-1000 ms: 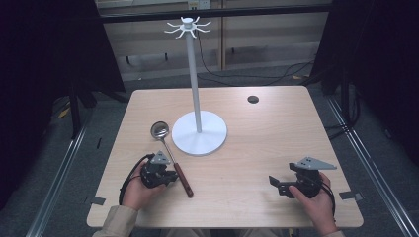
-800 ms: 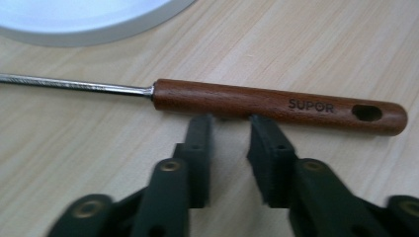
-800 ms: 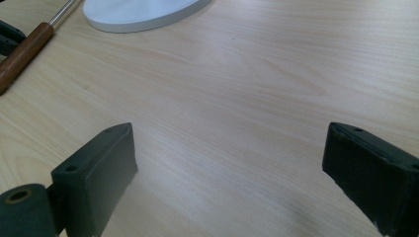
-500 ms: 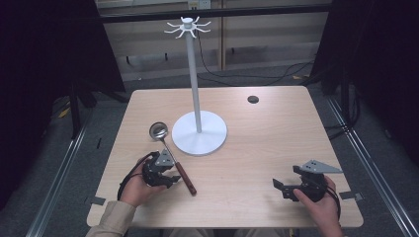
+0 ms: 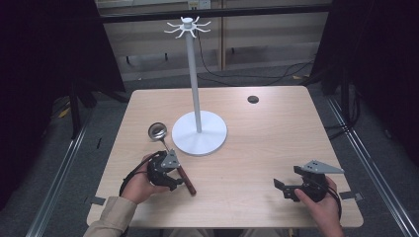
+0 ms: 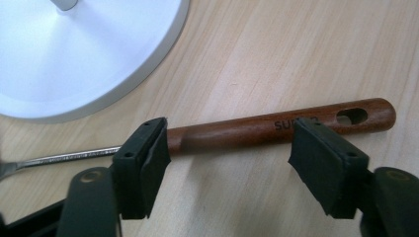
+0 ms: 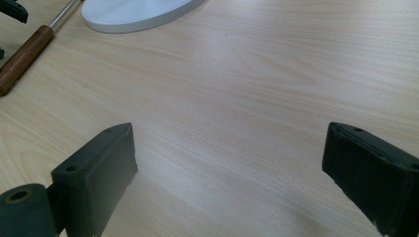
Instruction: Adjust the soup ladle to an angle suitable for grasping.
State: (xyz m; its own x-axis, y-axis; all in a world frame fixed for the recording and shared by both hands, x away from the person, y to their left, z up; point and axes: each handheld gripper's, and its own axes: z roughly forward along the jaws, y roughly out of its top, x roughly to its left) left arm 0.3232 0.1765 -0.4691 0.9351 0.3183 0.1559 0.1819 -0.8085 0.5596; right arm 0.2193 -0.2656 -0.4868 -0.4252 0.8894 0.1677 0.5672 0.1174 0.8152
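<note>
A ladle lies on the table left of the stand, its steel bowl (image 5: 157, 131) far and its brown wooden handle (image 5: 186, 178) near. My left gripper (image 5: 174, 174) sits over that handle. In the left gripper view its jaws have just been opening: the left gripper (image 6: 232, 143) stands open, and the handle (image 6: 247, 129) rests on the wood just past the pads (image 6: 148, 163), untouched. My right gripper (image 5: 285, 188) rests near the front right of the table. The right gripper (image 7: 227, 143) is open over bare wood.
A white hook stand rises from a round base (image 5: 200, 134) at the table's middle, with hooks at its top (image 5: 188, 23). A small dark disc (image 5: 253, 99) lies at the far right. Base (image 7: 133, 12) and ladle handle (image 7: 22, 57) appear in the right gripper view.
The left gripper's jaws have opened wider at the ladle handle. The ladle lies where it was. Both hands have stayed nearly in place.
</note>
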